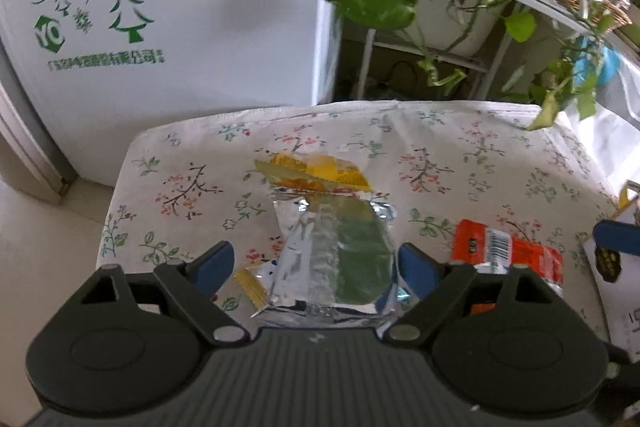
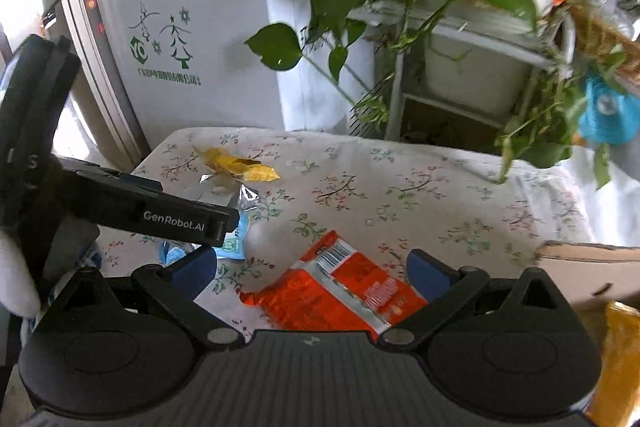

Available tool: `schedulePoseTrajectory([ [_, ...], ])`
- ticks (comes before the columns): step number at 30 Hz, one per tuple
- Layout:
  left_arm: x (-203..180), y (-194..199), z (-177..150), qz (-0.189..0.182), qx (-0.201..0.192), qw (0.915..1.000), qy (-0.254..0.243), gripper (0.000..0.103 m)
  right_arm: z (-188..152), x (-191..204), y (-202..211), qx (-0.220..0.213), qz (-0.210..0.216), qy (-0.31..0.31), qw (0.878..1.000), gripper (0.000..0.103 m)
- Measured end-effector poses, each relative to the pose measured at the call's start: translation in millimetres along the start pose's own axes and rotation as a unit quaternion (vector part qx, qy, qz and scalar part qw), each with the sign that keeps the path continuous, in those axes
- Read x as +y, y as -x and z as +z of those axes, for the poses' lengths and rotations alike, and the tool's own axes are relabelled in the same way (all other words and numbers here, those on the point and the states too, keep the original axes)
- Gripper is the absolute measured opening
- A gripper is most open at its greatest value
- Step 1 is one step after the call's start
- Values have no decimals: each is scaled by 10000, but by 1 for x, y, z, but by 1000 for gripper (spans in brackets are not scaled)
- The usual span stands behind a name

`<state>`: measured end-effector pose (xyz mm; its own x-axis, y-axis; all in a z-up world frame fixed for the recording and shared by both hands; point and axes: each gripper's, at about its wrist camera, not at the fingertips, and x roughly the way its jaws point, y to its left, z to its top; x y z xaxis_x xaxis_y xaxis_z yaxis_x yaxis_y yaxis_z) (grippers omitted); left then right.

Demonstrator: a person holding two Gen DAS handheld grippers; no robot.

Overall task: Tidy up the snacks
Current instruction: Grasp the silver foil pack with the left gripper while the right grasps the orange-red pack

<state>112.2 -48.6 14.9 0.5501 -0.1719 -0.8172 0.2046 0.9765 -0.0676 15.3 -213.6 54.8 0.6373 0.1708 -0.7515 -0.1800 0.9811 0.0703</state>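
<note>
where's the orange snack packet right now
The orange snack packet lies flat on the floral tablecloth, between the open fingers of the right gripper in the right wrist view, with the cardboard box to its right.

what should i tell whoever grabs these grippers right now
Left gripper: open, jaws either side of the silver packet, not gripping.
Right gripper: open over the orange packet, nothing held.
Yellow packet lies further back on the floral cloth; a blue packet sits near the left gripper.
Cardboard box at right. All four packets remain on the cloth.
</note>
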Motion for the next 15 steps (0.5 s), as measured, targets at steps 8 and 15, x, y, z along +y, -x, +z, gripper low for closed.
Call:
schedulePoseTrajectory([
  [8, 9, -10, -3, -8, 252, 9996, 80, 71, 2, 1, -28, 191, -151, 93, 9997, 103],
  [15, 15, 0, -3, -153, 307, 9994, 78, 70, -2, -8, -38, 832, 411, -267, 9953, 103],
])
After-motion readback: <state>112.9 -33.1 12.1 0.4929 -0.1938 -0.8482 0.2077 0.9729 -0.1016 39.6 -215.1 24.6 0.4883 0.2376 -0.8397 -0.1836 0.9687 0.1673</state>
